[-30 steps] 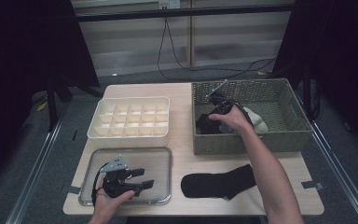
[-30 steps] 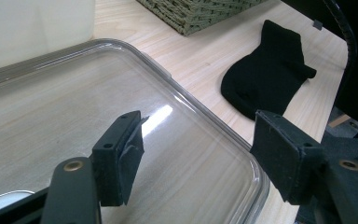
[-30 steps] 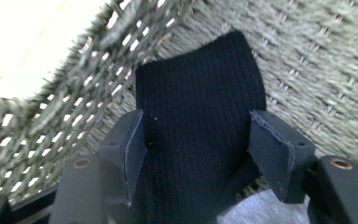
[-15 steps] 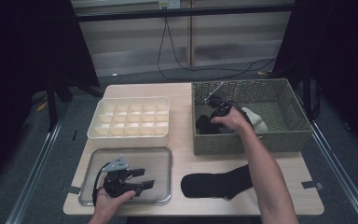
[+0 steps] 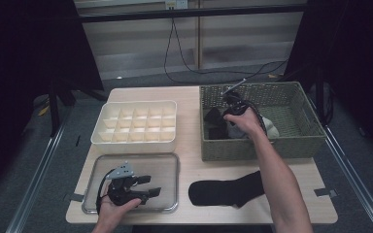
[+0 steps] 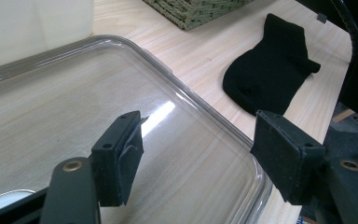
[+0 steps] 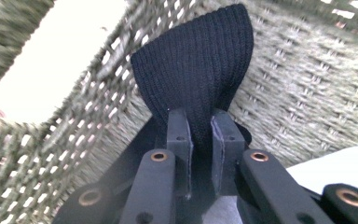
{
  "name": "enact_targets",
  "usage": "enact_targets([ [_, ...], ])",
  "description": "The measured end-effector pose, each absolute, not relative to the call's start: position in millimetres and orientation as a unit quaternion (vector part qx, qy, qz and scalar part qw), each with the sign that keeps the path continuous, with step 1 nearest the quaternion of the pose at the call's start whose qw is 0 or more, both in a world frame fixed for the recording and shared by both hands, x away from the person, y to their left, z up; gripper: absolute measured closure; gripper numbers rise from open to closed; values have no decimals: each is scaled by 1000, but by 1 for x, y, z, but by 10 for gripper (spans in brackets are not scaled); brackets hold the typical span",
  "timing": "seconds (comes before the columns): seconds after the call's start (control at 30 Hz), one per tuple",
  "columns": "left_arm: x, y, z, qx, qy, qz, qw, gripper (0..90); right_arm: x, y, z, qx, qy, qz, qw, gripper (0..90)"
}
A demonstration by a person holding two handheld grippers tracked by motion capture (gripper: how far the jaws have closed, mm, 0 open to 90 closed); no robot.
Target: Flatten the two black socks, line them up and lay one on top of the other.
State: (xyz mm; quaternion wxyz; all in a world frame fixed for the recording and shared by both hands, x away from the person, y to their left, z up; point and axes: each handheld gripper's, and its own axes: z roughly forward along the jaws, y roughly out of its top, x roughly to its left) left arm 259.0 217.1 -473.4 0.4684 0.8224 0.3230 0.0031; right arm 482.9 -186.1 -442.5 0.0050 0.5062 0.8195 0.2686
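Observation:
Inside the woven basket my right gripper has just been closing, and its jaws now pinch a black sock whose ribbed cuff stands up between the pads. The same sock lies dark in the basket's left part in the high view. A second black sock lies flat on the table's front, also visible as the sock in the left gripper view. My left gripper rests over the clear tray, jaws apart with nothing between them; the left gripper sits above the tray.
A cream divided organiser box stands behind the tray. A white cloth item lies in the basket to the right of my hand. A cable trails off the table's far edge. Bare wood separates box and basket.
The right gripper's jaws have closed on the black sock in the basket, with the hand barely shifting. The left hand and gripper have stayed where they were.

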Motion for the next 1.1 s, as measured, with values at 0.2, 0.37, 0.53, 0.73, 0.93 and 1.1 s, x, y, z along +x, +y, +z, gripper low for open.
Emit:
enact_targets([
  [0.2, 261, 217, -474, 822, 323, 1, 470, 331, 479, -193, -434, 508, 803, 311, 1, 801],
  [0.37, 260, 217, -473, 822, 321, 3, 470, 331, 474, -199, -423, 500, 790, 354, -1, 800],
  [0.53, 257, 217, -472, 822, 318, 0, 472, 333, 467, -205, -410, 497, 776, 389, 2, 800],
  [0.73, 257, 215, -472, 822, 317, -1, 474, 333, 459, -207, -397, 484, 766, 423, 8, 800],
  [0.93, 260, 213, -473, 824, 315, -3, 471, 332, 451, -206, -385, 470, 760, 450, 10, 800],
  [1.1, 259, 213, -472, 823, 315, -4, 473, 328, 445, -207, -378, 461, 754, 467, 15, 799],
])
